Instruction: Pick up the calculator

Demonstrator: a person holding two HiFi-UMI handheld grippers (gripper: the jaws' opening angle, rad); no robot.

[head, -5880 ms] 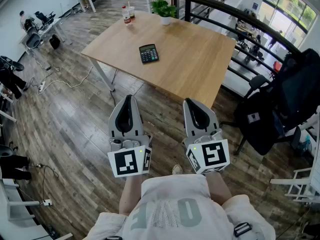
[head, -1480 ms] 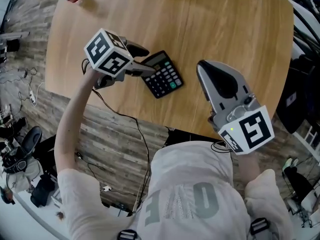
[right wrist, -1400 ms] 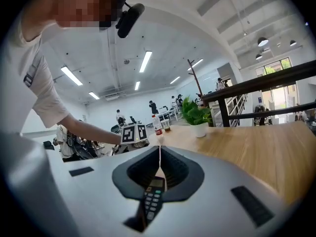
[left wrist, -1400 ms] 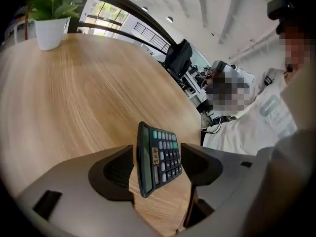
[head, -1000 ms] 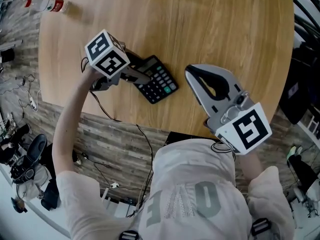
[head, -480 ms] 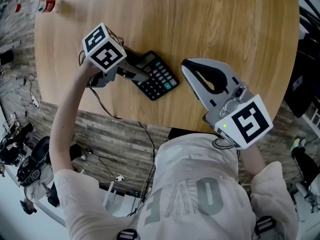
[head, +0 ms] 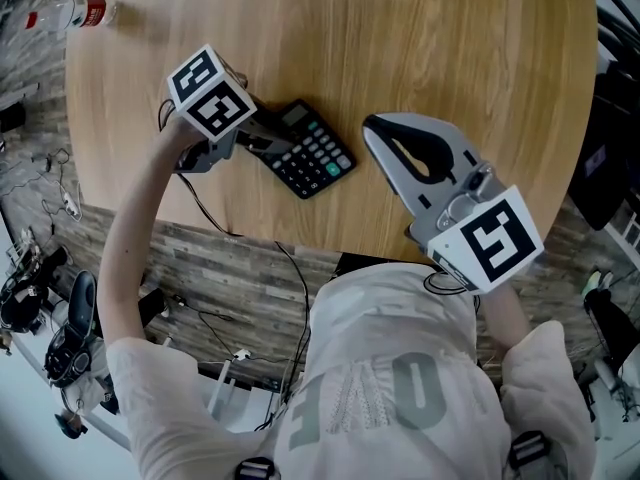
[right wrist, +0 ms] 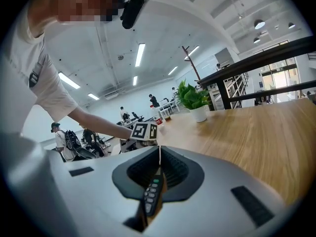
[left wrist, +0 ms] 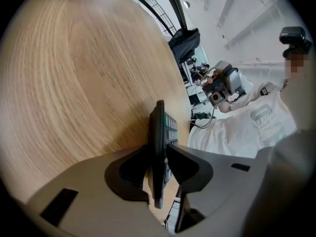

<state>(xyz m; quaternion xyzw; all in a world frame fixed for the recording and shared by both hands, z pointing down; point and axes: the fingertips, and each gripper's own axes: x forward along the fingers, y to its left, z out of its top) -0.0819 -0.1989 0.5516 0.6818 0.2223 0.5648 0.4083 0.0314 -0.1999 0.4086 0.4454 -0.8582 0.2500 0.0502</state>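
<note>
The black calculator [head: 318,158] lies on the wooden table [head: 450,48] near its front edge. My left gripper [head: 272,144] reaches in from the left, and its jaws are closing on the calculator's near end. In the left gripper view the calculator [left wrist: 159,122] stands edge-on between the two pads, which touch both of its faces, with the left gripper [left wrist: 158,151] around it. My right gripper [head: 376,128] hovers shut just right of the calculator and holds nothing. Past its joined tips, the right gripper [right wrist: 159,154] sees the calculator [right wrist: 151,194] and the left gripper's marker cube [right wrist: 143,131].
A plastic bottle [head: 80,13] lies at the table's far left corner. A potted plant [right wrist: 192,100] stands further along the table. Cables run over the wooden floor [head: 200,268] under the table's front edge. A dark railing and bags are at the right.
The left gripper's jaws, open wide around the calculator's end before, have closed onto it. The right gripper has stayed where it was.
</note>
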